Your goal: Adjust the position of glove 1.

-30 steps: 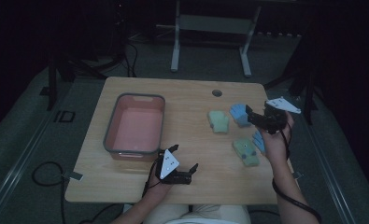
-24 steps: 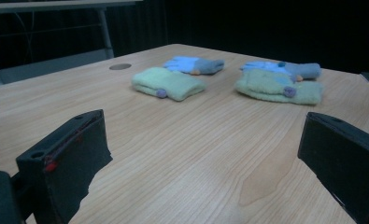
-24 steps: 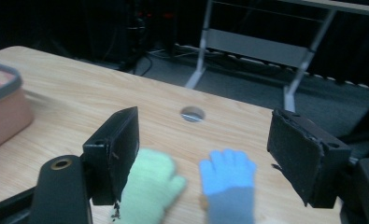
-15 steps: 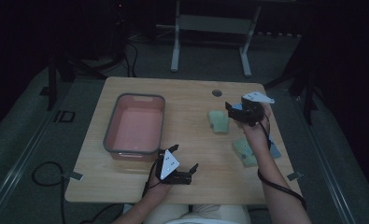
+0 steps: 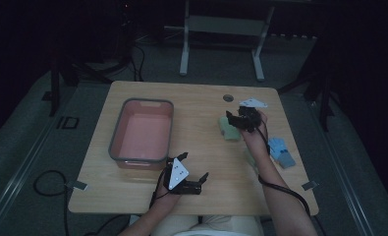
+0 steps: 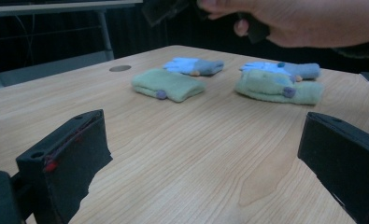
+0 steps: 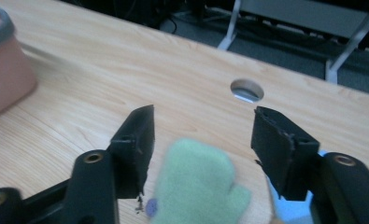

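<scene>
— How far along are you?

— Barely started, I'd judge. The pink plastic bin with the grey rim (image 5: 168, 129) at my ten o'clock holds nothing I can see, and the small knitted mittens lie on the pale wooden table (image 5: 191, 103): a folded green mitten with a purple button (image 5: 229, 131) at one o'clock, and a blue mitten (image 5: 281, 150) at two o'clock, beside my right forearm. The left gripper view shows a second green one (image 6: 278, 88) and another blue (image 6: 194, 66) too.

— Where's the green mitten relative to your tool?

— My right gripper (image 5: 237, 119) hangs over it; in its own view the mitten (image 7: 196, 186) sits between the jaws at six o'clock. The jaws have just been closing and stand about half apart, the pads not touching the wool.

— And the other hand?

— My left gripper (image 5: 192, 171) rests wide open at the near edge, holding nothing.
</scene>
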### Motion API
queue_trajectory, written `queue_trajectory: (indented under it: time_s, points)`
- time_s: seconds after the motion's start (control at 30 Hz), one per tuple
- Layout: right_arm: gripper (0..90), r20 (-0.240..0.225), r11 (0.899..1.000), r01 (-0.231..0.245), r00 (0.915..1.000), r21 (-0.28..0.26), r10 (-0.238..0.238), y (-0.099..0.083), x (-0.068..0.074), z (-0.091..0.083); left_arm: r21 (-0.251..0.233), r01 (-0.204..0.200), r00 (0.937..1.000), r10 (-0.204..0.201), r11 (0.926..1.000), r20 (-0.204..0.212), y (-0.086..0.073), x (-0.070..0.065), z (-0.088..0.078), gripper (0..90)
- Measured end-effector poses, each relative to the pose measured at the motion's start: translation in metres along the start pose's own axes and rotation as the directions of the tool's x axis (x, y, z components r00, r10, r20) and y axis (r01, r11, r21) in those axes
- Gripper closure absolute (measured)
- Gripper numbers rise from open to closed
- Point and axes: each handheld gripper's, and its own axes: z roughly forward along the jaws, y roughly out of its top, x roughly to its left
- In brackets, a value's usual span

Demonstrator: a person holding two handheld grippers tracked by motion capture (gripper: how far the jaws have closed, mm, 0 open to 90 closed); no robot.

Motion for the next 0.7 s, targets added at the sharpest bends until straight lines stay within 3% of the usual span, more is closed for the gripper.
queue_trajectory:
  time_s: [0.37,0.63,0.7]
  points:
    - [46.7,0.029,0.997,0.022,0.9993,0.068,-0.024,-0.014,-0.006,0.025,-0.001,0.001,1.0000,-0.001,1.0000,-0.007,0.000,0.000,-0.001,1.6]
    - [48.5,0.028,0.991,-0.008,0.9996,0.133,0.004,-0.024,-0.014,0.040,-0.003,0.005,1.0000,-0.005,1.0000,-0.005,0.000,0.000,-0.001,1.6]
    - [48.7,0.032,0.986,-0.014,0.9994,0.169,0.009,-0.030,-0.017,0.048,-0.003,0.005,1.0000,-0.005,1.0000,-0.005,0.000,0.000,-0.001,1.6]
